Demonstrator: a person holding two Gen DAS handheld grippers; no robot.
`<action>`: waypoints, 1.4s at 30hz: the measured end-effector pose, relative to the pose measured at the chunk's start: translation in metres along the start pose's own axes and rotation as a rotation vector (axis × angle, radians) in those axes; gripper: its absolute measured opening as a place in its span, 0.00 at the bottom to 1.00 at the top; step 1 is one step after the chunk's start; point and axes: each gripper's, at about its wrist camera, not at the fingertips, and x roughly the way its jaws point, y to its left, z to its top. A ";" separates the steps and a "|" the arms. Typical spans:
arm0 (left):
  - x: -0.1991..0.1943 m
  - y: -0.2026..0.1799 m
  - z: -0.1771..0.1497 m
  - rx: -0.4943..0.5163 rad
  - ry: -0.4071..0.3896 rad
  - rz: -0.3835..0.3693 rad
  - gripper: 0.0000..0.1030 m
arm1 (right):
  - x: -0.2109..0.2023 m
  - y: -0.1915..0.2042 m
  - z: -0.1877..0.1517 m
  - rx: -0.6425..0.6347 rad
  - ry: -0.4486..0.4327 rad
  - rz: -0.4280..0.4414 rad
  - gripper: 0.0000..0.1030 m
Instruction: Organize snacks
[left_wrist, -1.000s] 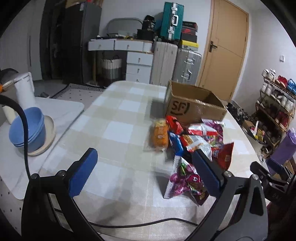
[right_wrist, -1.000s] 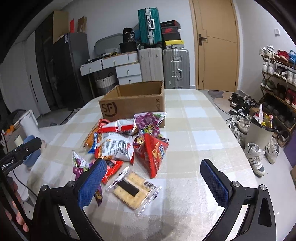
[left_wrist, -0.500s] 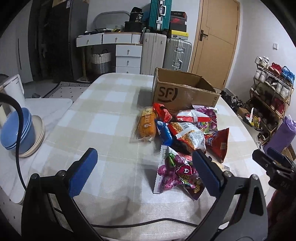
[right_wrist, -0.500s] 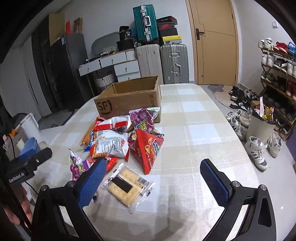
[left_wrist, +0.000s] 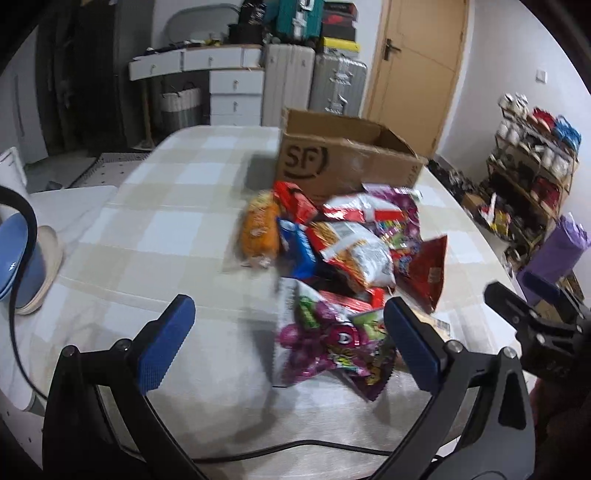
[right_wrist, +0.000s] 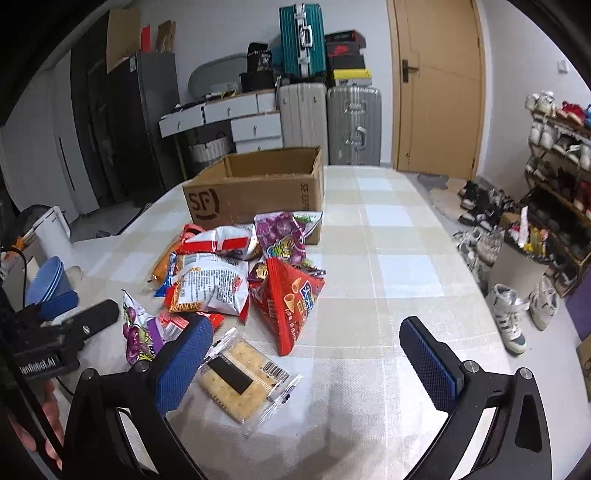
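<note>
A pile of snack bags lies on the checked table in front of an open SF cardboard box (left_wrist: 340, 166) (right_wrist: 258, 192). In the left wrist view my left gripper (left_wrist: 288, 343) is open and empty, just short of a purple candy bag (left_wrist: 325, 339); an orange bag (left_wrist: 260, 229) and a white chip bag (left_wrist: 354, 251) lie beyond. In the right wrist view my right gripper (right_wrist: 306, 362) is open and empty above a clear cracker pack (right_wrist: 240, 373), with a red cone-snack bag (right_wrist: 291, 299) just ahead.
Blue bowls (left_wrist: 14, 258) stand on a side counter at the left. A shoe rack (right_wrist: 554, 166) and shoes are on the floor to the right. Suitcases (right_wrist: 328, 122), drawers and a door stand behind the table.
Both grippers have moved forward toward the snack pile, so the bags and box look larger. Both stay open and empty.
</note>
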 end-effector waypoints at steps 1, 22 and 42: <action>0.005 -0.003 0.000 0.011 0.009 0.001 0.99 | 0.004 -0.001 0.001 -0.002 0.001 -0.003 1.00; 0.045 -0.028 -0.007 0.001 0.104 -0.069 0.65 | 0.092 -0.008 0.015 -0.019 0.153 0.124 1.00; 0.038 -0.011 -0.024 -0.017 0.142 -0.168 0.44 | 0.127 0.004 0.015 -0.061 0.302 0.089 0.72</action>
